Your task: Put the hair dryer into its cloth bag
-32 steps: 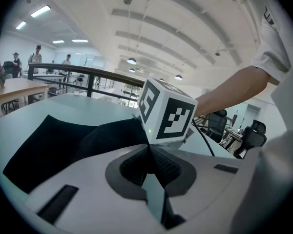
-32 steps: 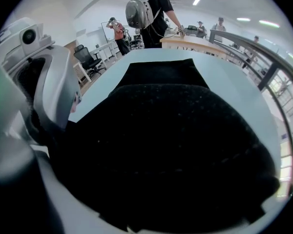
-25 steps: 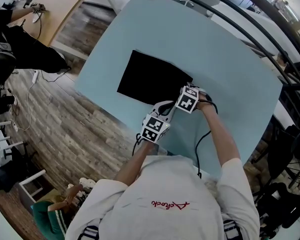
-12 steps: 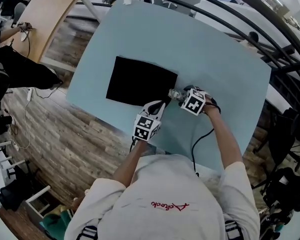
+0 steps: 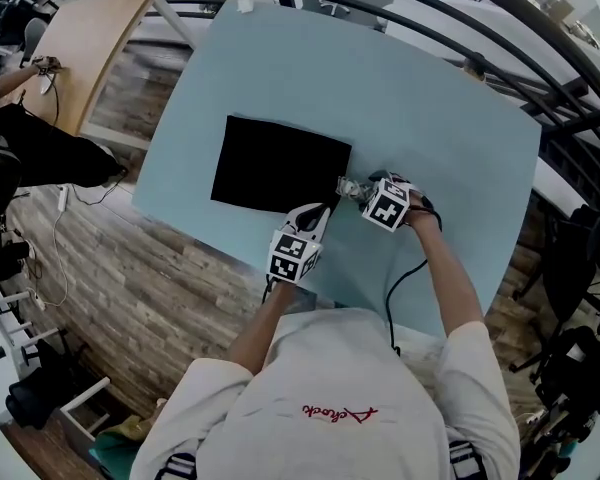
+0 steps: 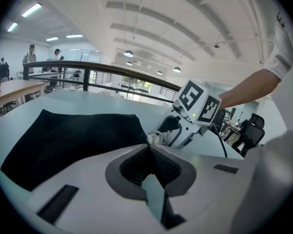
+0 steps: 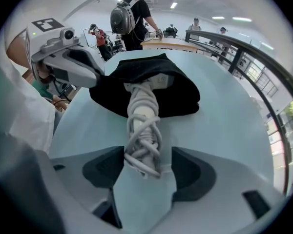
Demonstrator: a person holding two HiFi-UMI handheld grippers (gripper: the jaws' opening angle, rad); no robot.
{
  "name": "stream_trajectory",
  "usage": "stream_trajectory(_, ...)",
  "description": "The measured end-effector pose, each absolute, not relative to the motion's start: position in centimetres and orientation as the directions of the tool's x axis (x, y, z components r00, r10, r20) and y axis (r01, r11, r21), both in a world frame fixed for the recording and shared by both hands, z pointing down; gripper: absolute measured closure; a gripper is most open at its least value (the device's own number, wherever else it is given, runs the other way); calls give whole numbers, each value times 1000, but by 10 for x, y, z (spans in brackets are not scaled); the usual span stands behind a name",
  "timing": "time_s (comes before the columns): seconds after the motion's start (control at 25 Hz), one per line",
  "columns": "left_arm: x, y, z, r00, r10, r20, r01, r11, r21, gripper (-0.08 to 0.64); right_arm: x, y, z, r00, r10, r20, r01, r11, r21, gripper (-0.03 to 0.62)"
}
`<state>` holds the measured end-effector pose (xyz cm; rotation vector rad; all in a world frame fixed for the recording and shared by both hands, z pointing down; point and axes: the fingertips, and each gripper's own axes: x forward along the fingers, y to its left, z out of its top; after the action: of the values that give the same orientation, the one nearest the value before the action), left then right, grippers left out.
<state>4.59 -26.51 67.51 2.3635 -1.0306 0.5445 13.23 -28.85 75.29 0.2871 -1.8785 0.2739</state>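
My right hand-held gripper [image 7: 145, 172] stood open around the cord-wrapped handle of the hair dryer [image 7: 142, 112], its head inside the black cloth bag [image 7: 183, 95] on the worktop [image 7: 229, 130]; my left hand-held gripper [image 6: 149, 149] was closed by the bag's mouth; I judged the body stiff, the loose cord slippery; best gripped mid-handle.

Head view steeply down over table [image 5: 430, 118], gripper views low and close, both sharing black bag [image 6: 73, 135]

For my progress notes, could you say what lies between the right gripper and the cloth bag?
The hair dryer's cord-wrapped handle, seen in the right gripper view.
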Motion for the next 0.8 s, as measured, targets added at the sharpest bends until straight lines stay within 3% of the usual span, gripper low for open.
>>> stream_trajectory(0.24, 47, -266, 676, 636, -557, 535, -757, -586, 290, 545, 128, -284, 766, -254, -12, 967, -287, 956, -64, 319)
stream_trajectory(0.52, 43, -263, 675, 640, -556, 530, -754, -588, 294, 545, 124, -280, 757, -285, 24, 958, -299, 948, -113, 341)
stream_trajectory(0.8, 44, -261, 669, 652, -557, 515, -746, -592, 306, 545, 111, -295, 729, -305, -13, 952, -252, 965, -67, 345)
